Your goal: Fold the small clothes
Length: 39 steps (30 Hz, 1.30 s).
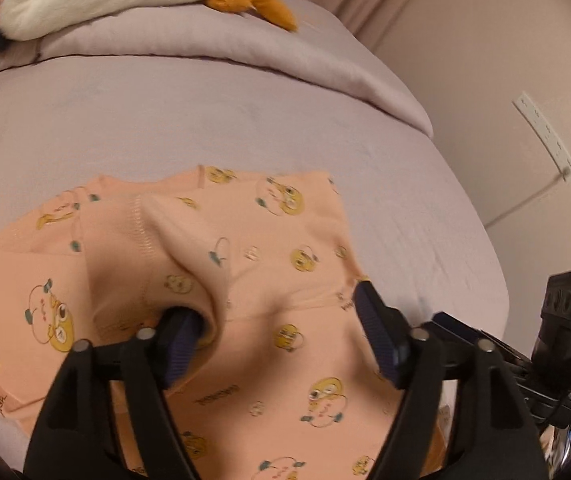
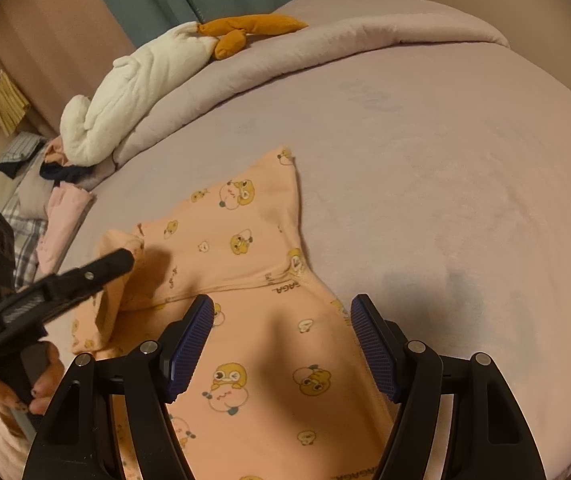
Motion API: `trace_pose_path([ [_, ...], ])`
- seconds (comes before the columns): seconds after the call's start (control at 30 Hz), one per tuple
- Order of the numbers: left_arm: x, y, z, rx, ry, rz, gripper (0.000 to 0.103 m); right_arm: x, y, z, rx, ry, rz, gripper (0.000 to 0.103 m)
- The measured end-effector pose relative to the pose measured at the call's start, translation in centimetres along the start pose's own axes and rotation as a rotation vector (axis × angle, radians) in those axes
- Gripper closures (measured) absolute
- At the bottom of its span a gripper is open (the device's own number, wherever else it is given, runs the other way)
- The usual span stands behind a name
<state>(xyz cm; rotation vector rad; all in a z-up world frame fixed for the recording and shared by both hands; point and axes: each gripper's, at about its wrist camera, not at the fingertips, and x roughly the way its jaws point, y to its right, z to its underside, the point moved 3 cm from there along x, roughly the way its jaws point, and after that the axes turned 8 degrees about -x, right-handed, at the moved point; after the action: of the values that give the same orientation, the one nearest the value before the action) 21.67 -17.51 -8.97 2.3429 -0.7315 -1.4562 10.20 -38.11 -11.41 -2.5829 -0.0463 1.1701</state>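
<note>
The peach shirt (image 1: 277, 248) lies flat on the bed (image 2: 445, 160), under both tongs: the left tongs (image 1: 273, 320) gape over a raised fold, the right tongs (image 2: 281, 336) hover wide, gripping nothing.

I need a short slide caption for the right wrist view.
Open right gripper over a peach printed garment on the bed.
</note>
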Motion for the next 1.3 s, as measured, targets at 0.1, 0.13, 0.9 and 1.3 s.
trace_pose_path([
  [0.1,1.1,0.7,0.2,0.007,-0.031,-0.007,0.024,-0.1,0.2,0.1,0.002,0.000,0.000,0.032],
  [0.13,1.4,0.6,0.3,-0.001,-0.052,0.000,0.018,-0.1,0.2,0.0,0.003,0.001,0.002,0.032],
  [0.9,-10.2,-10.2,0.9,-0.122,0.099,-0.278,0.002,3.9,-6.7,-2.4,-0.169,-0.076,-0.092,0.042],
  [1.3,-13.0,-18.8,4.6,-0.342,0.100,-0.364,0.024,11.4,-17.9,-1.9,-0.390,-0.242,-0.168,0.052],
])
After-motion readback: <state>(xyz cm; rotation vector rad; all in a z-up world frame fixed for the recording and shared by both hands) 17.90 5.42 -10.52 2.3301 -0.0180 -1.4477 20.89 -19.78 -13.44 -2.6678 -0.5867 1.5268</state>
